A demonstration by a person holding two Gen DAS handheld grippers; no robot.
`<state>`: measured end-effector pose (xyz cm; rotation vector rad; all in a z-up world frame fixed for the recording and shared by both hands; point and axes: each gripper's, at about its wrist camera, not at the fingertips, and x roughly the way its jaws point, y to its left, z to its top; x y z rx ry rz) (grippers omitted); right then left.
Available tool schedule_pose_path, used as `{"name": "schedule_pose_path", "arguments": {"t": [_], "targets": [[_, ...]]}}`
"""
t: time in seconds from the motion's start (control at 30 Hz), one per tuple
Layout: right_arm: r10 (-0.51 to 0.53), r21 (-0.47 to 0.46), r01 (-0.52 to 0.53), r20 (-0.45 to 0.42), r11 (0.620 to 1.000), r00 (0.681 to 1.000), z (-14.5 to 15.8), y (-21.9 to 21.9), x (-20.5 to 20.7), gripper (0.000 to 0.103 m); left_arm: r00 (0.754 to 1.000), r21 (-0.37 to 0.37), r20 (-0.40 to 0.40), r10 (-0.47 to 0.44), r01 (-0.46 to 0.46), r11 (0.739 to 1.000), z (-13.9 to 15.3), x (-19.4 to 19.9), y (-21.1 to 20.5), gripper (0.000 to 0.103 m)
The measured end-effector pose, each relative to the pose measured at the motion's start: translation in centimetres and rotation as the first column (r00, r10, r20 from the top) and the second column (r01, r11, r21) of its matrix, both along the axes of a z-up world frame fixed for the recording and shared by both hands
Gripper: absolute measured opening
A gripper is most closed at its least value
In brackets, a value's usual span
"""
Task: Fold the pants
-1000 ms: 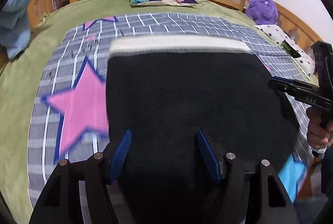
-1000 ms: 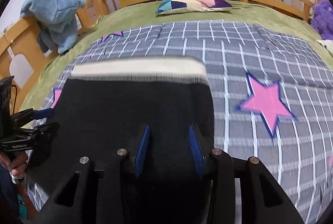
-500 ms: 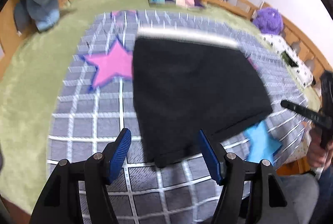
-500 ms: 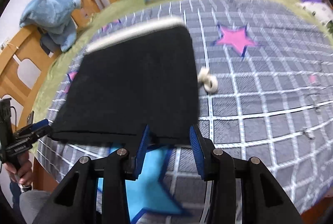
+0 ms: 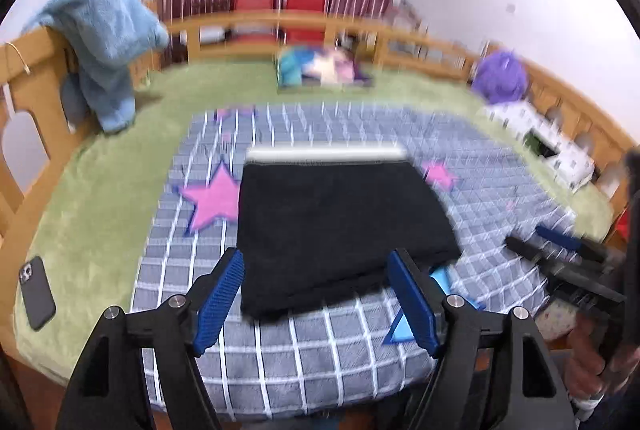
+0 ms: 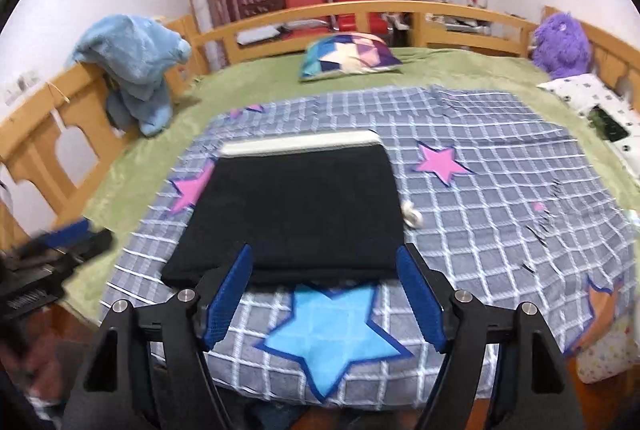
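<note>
Pants [image 6: 296, 210] folded into a flat black rectangle, lying on the checked blanket [image 6: 500, 214] near the bed's front edge, closer to its left side. White waistband [image 6: 300, 143] sits at the far end, folded edge faces the front. A small white cord end [image 6: 413, 215] pokes out at the right edge of the pants, resting on the blanket.

Left gripper [image 5: 316, 304]: jaws spread wide, nothing between the blue pads [image 5: 220, 296], hanging just off the front edge of the bed, clear of the pants. Right gripper [image 6: 324, 304]: same, jaws apart and empty, off the front edge above the light blue star [image 6: 332, 338] printed on the blanket. Neither touches the fabric.

Pink star [image 6: 440, 160] prints flank the pants left and right. Left view is motion-blurred, far details smeared.

Other stuff on the bed: patchwork pillow [image 6: 348, 56] at the far edge centre, purple plush [image 6: 560, 44] at the far right corner, blue plush [image 6: 136, 66] draped over the left rail [image 6: 52, 110], black phone [image 5: 37, 292] on the green sheet [image 5: 100, 198] near the front left corner, spotted white cloth [image 6: 592, 98] along the right edge with a dark object on it, can't tell what
</note>
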<state>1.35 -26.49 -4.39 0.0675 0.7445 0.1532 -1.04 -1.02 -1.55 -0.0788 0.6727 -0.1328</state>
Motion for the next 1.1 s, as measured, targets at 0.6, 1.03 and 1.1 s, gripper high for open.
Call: {"name": "schedule_pose_path", "arguments": {"t": [0.6,1.03,1.1], "targets": [[0.001,-0.01,-0.001,0.038,1.0,0.999,1.2,0.2,-2.0,0.083,0.999,-0.015,-0.031,0.013,-0.013,1.0,-0.2,-2.2,-0.7,0.076],[0.0,-0.036,0.0,0.01,0.999,1.0,0.8,0.3,-1.6,0.083,0.99,-0.013,-0.111,0.084,-0.086,0.996,-1.5,-0.6,0.6,0.076],[0.0,-0.041,0.001,0.011,0.999,1.0,0.8,0.5,-1.6,0.083,0.99,-0.004,-0.117,0.085,-0.086,0.996,-1.6,-0.6,0.4,0.076]]}}
